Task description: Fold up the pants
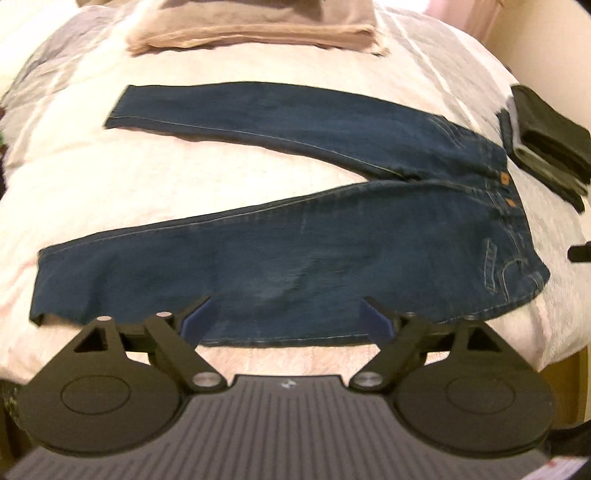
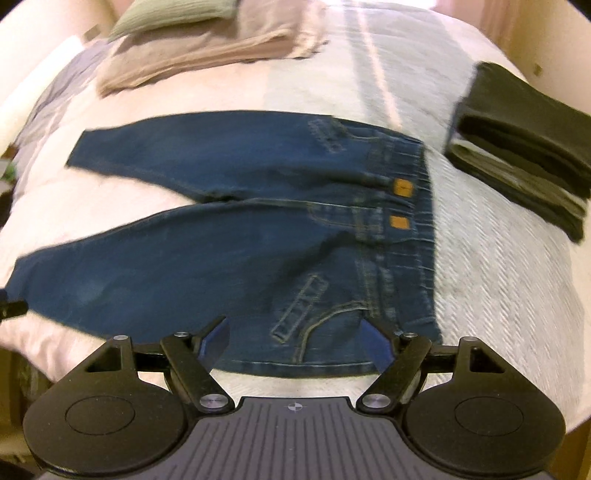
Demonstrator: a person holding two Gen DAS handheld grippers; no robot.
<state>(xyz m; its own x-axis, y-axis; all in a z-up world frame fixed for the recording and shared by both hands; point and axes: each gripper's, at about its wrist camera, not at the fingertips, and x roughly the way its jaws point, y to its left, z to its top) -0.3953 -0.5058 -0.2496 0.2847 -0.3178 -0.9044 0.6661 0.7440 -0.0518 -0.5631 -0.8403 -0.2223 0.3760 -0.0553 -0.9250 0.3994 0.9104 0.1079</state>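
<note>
Dark blue jeans (image 1: 280,254) lie flat on a pale quilted bed (image 1: 110,177), legs spread apart toward the left and waistband with two tan patches at the right. My left gripper (image 1: 286,317) hovers open above the near leg, nothing between its blue pads. In the right wrist view the same jeans (image 2: 229,243) fill the middle, waistband (image 2: 410,206) to the right. My right gripper (image 2: 295,338) hangs open over the near hip pocket, holding nothing. A black tip of the other gripper (image 2: 11,308) shows at the left edge.
A folded pile of beige and tan cloth (image 1: 255,29) lies at the far side of the bed. A stack of folded dark garments (image 2: 524,147) sits right of the waistband. The bed's near edge runs just under both grippers.
</note>
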